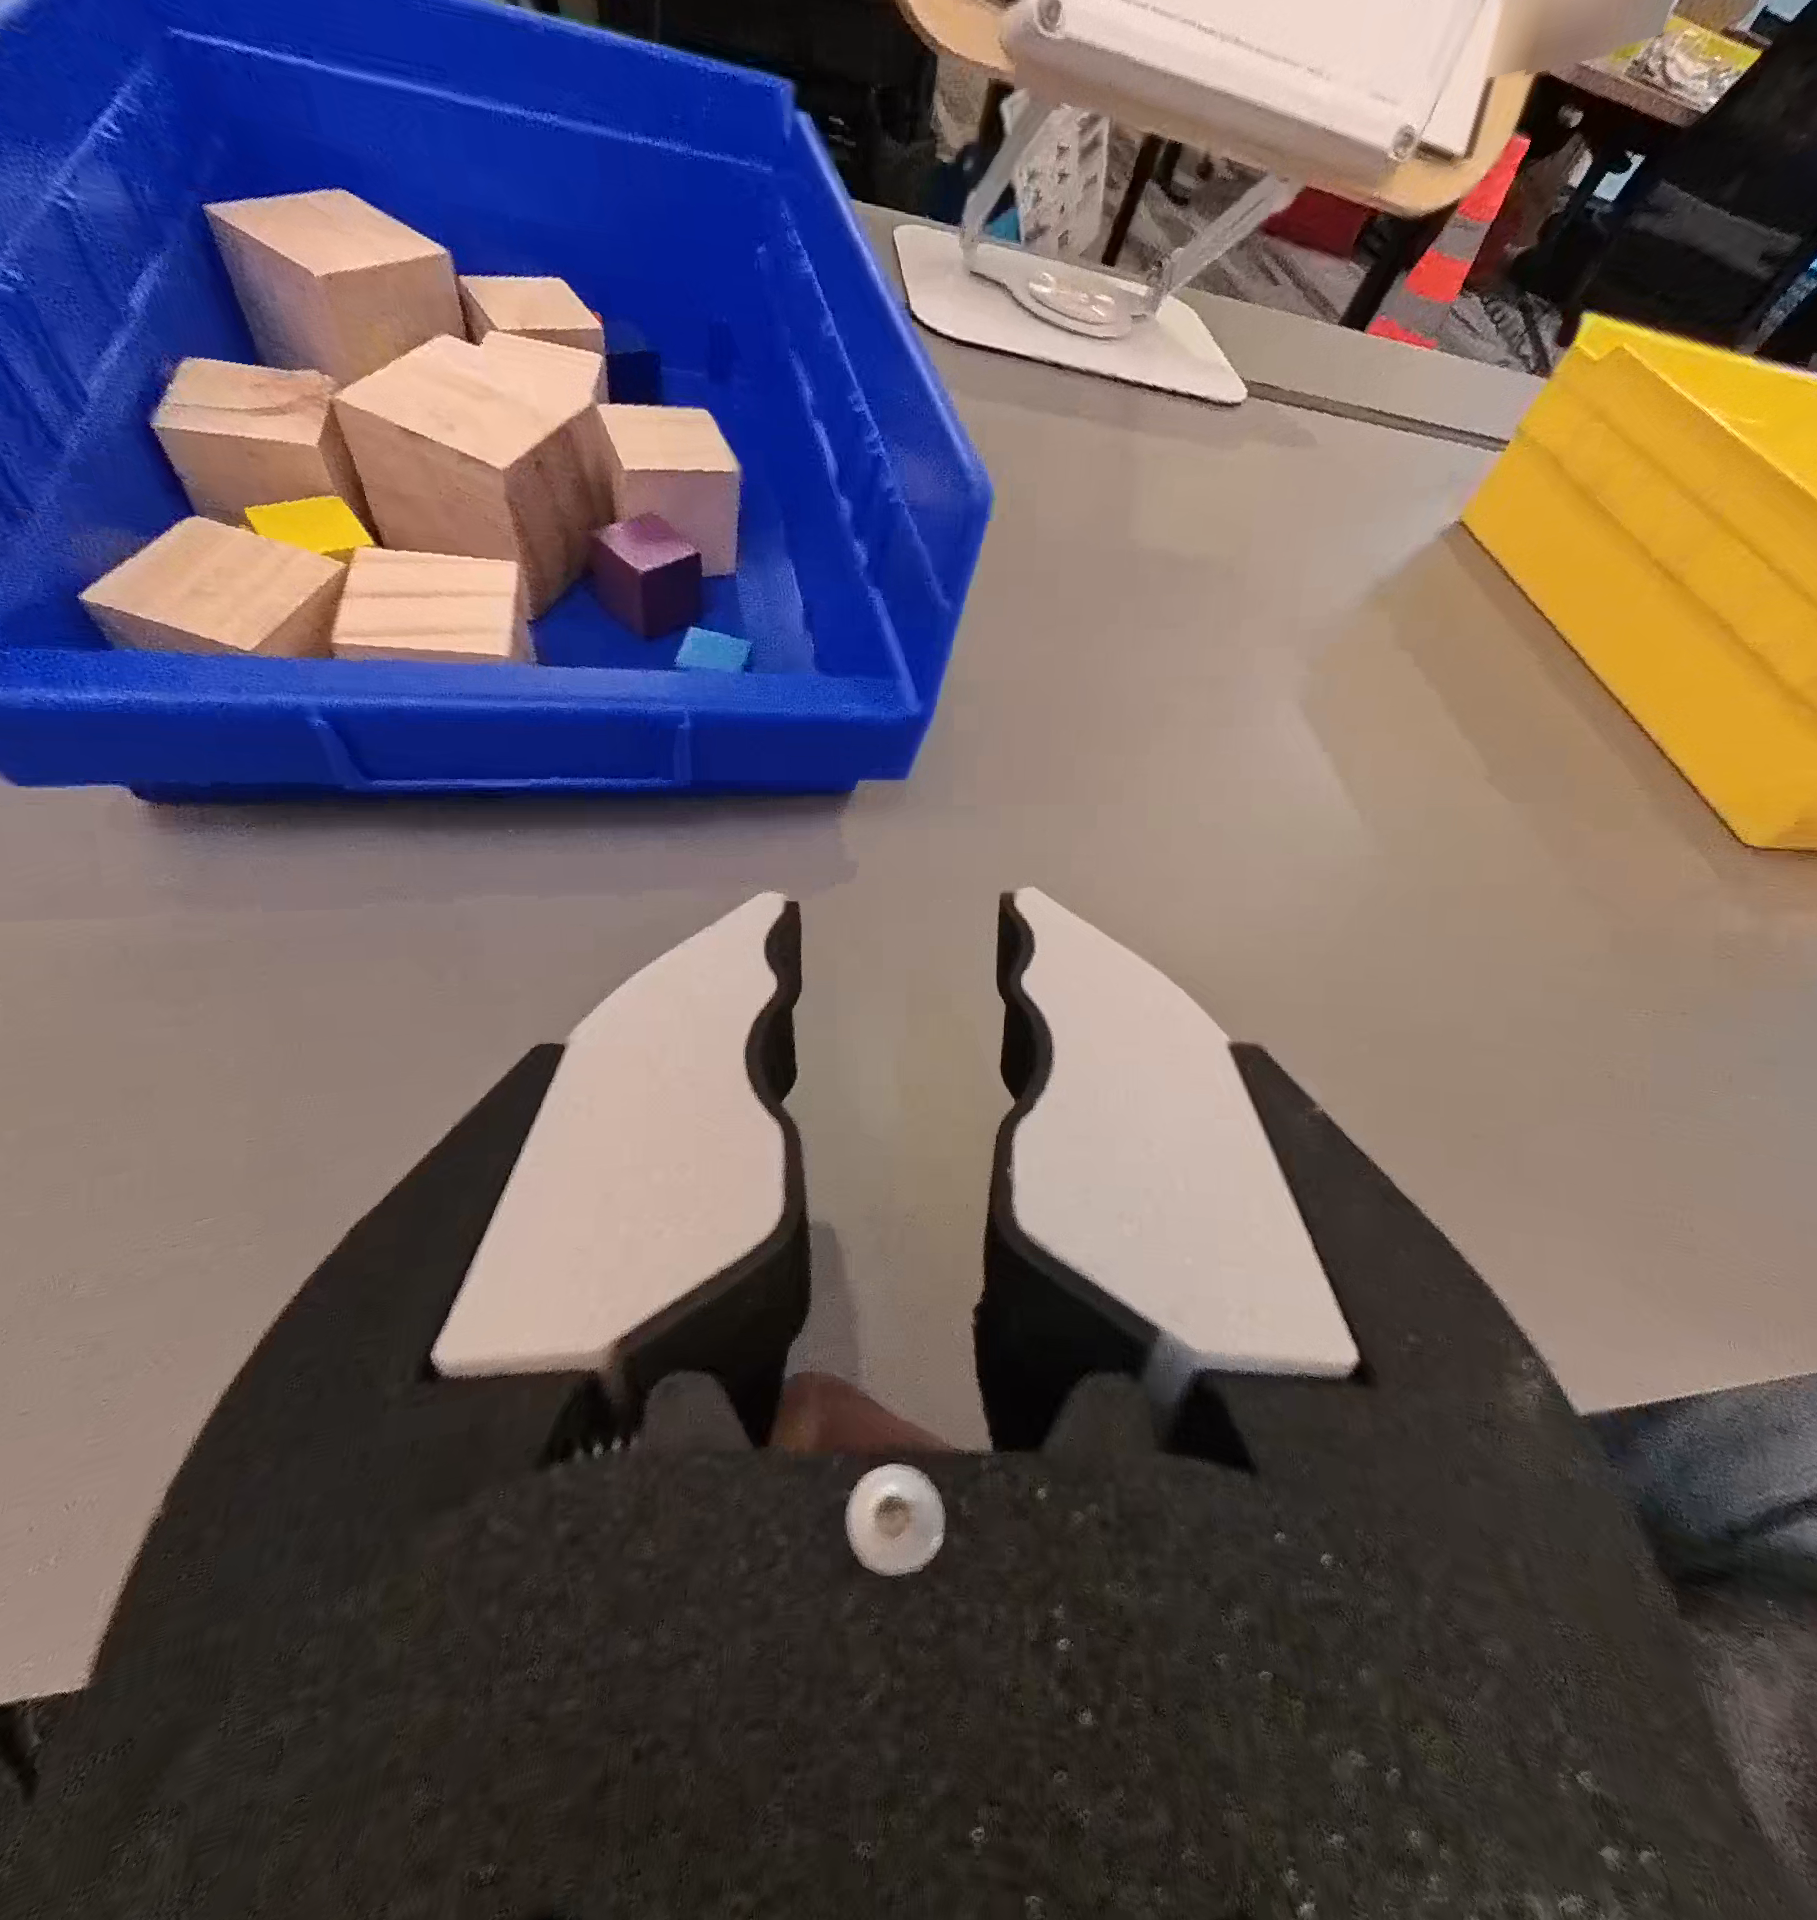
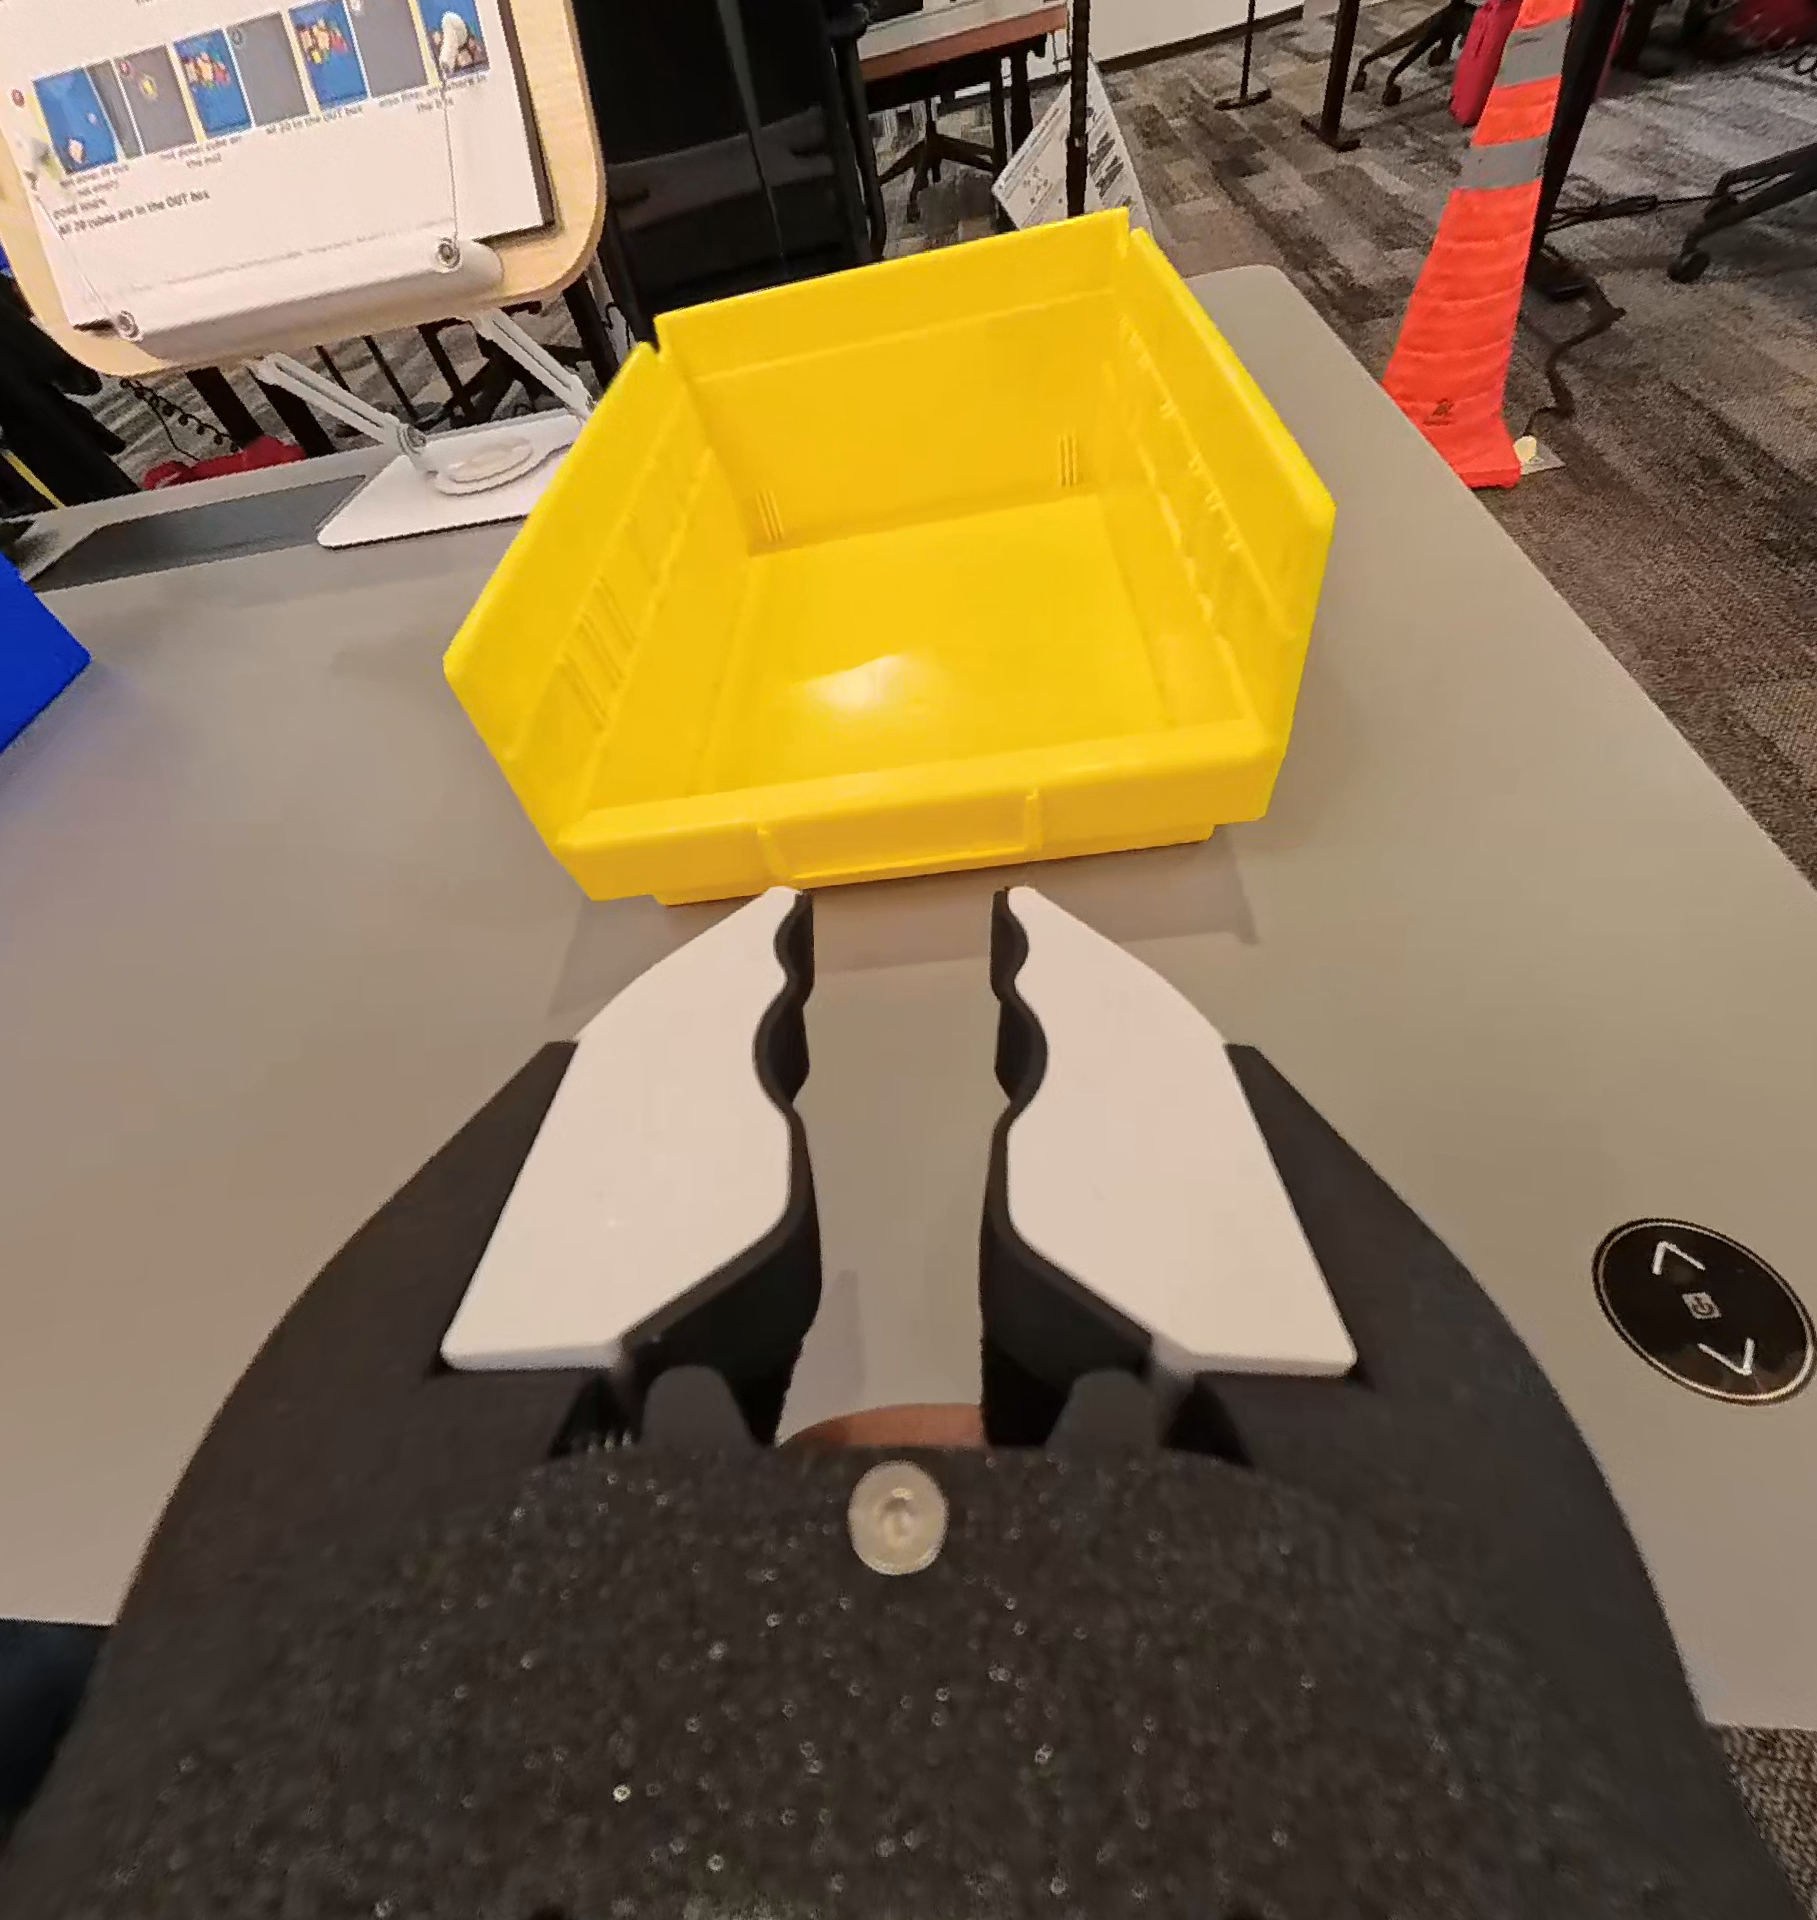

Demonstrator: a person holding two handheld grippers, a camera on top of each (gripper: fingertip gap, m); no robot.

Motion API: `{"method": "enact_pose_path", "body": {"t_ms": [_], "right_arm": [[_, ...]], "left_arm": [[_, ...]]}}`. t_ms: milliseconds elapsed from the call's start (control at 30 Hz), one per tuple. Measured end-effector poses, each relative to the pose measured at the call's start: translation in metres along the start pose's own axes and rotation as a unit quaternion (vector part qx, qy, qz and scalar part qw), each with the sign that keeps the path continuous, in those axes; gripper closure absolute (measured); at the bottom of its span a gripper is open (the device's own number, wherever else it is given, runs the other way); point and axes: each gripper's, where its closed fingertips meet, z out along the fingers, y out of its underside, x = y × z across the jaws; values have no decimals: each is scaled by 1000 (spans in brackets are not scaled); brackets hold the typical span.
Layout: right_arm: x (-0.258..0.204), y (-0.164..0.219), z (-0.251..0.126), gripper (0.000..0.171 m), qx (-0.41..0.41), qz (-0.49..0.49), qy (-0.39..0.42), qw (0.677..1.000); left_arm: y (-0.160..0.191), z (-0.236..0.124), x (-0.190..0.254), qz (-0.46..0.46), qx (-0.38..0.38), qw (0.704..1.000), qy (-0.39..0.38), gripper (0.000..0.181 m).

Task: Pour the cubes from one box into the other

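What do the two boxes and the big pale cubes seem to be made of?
Blue box: most likely moulded plastic, with a uniform colour, ribbed walls and a slight sheen.
Yellow box: the same kind of plastic, glossier, with a bright reflection on its bare floor.
Pale cubes: apparently unpainted wood, matte, with visible grain lines. The small coloured cubes could be painted wood, but this is uncertain.

Bright overhead light; glare patch on yellow box (image 2: 873, 681) floor; soft shadows; wide-angle edge distortion.
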Motion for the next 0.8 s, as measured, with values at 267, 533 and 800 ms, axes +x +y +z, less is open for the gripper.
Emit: {"method": "enact_pose_path", "body": {"t_ms": [267,533,800], "right_arm": [[-76,10,3,136,-12,-67,-51,996],[-242,64,13,126,-69,-163,-172,969],[-430,73,78,101,-83,-195,-253,944]], "left_arm": [[-33,3,-122,10,-19,995,-101,131],[-48,68,-187,24,-35,993,-114,145],[-52,66,-172,24,-21,992,-124,178]]}}
